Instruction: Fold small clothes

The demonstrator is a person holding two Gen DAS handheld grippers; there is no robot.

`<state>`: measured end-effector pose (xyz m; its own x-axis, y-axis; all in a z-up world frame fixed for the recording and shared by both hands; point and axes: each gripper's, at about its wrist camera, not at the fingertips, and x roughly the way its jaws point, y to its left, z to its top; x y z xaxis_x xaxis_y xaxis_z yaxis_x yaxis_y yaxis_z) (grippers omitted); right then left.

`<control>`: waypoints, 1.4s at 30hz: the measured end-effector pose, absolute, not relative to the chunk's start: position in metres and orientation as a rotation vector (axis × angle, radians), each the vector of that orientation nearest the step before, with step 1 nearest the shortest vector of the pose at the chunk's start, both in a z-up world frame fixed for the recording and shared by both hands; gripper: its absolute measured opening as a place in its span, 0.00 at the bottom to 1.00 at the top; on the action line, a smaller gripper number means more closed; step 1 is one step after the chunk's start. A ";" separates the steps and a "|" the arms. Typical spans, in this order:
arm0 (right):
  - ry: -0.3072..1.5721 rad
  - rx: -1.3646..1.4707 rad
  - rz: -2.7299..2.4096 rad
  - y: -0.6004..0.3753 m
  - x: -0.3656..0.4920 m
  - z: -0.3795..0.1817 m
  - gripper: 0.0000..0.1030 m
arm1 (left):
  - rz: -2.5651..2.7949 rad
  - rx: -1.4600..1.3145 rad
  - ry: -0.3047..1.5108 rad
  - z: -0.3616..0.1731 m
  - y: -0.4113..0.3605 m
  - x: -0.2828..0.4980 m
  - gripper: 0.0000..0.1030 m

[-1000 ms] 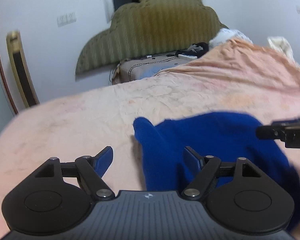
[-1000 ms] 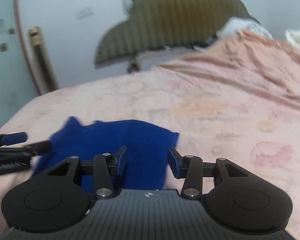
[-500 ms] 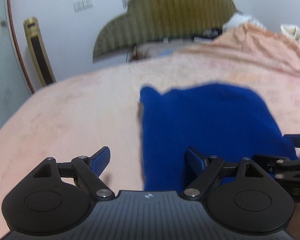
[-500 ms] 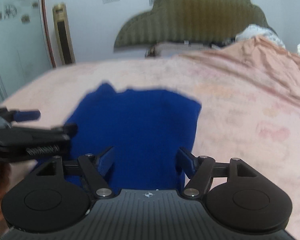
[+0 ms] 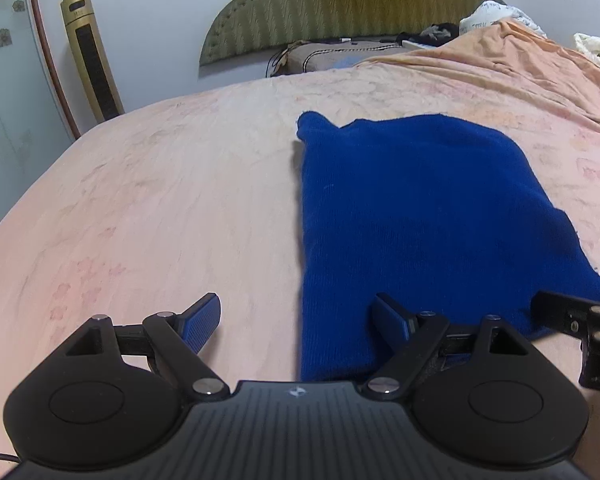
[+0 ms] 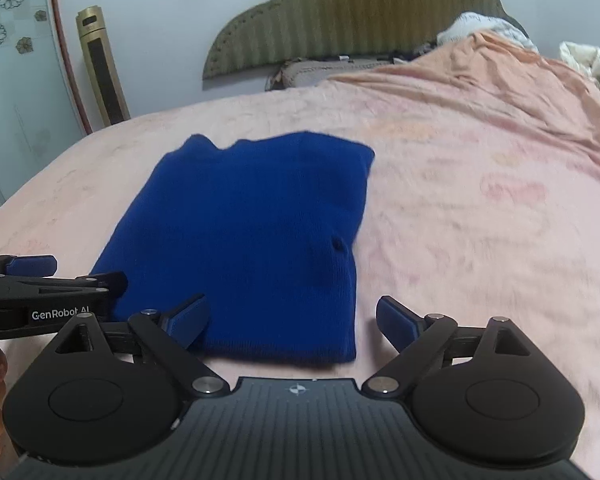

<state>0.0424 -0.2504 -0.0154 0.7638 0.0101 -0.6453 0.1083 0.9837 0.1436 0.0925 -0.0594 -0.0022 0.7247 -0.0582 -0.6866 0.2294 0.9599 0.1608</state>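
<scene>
Blue garment lies flat, long axis toward headboard.

The near edge of the blue garment was hidden behind the left tool body in the left wrist view. Right of the garment, the right tool was cut off by the picture's edge, so its finger gap could not be read there. Beyond the garment, the dark items at the headboard were too small to identify. In the right wrist view, the bedspread right of the garment was blurred.
</scene>
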 end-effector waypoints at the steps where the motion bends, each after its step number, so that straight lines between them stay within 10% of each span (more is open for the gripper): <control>1: 0.702 0.176 -0.055 -0.250 0.041 -0.016 0.92 | -0.162 0.240 0.749 -0.002 -0.058 0.091 0.81; 42: 0.730 0.066 -0.102 -0.215 -0.002 -0.031 1.00 | -0.181 0.134 0.733 -0.023 -0.012 0.041 0.92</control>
